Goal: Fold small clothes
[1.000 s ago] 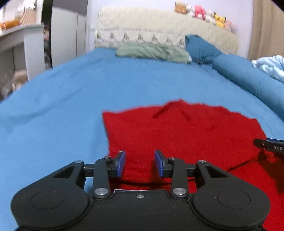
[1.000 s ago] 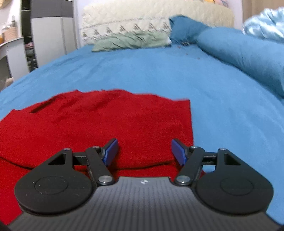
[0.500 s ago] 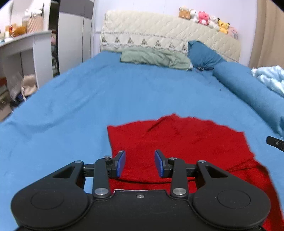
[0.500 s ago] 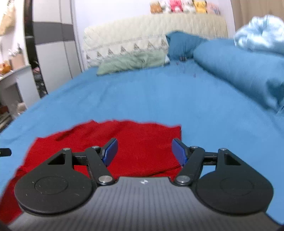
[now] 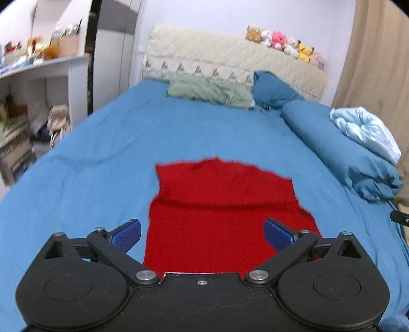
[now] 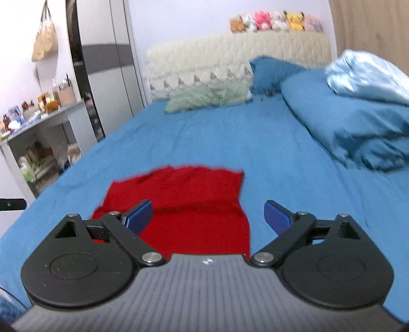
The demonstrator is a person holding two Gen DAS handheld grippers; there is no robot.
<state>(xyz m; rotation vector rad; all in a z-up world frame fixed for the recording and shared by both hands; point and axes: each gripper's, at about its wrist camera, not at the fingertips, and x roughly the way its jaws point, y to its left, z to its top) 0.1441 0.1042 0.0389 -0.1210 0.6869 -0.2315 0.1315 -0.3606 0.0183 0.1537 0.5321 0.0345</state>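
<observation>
Lying flat at lower centre of both views, the red garment [image 5: 225,204] rests on the blue bedsheet [image 5: 89,166], one fold line running across it. Left gripper [image 5: 202,233] hangs above the cloth, jaws opening wide, nothing clamped between them. Right gripper [image 6: 207,214] likewise: jaws opening, over the garment's right edge, not touching it. Plush toys [image 6: 273,21] line the headboard at upper right. No legible writing or labels anywhere.

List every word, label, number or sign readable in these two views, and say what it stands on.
No readable words or numbers.
Small white logo mark, no letters, on the right tool's grey housing.
Labels on the shelf items: too small and blurred to read.
</observation>
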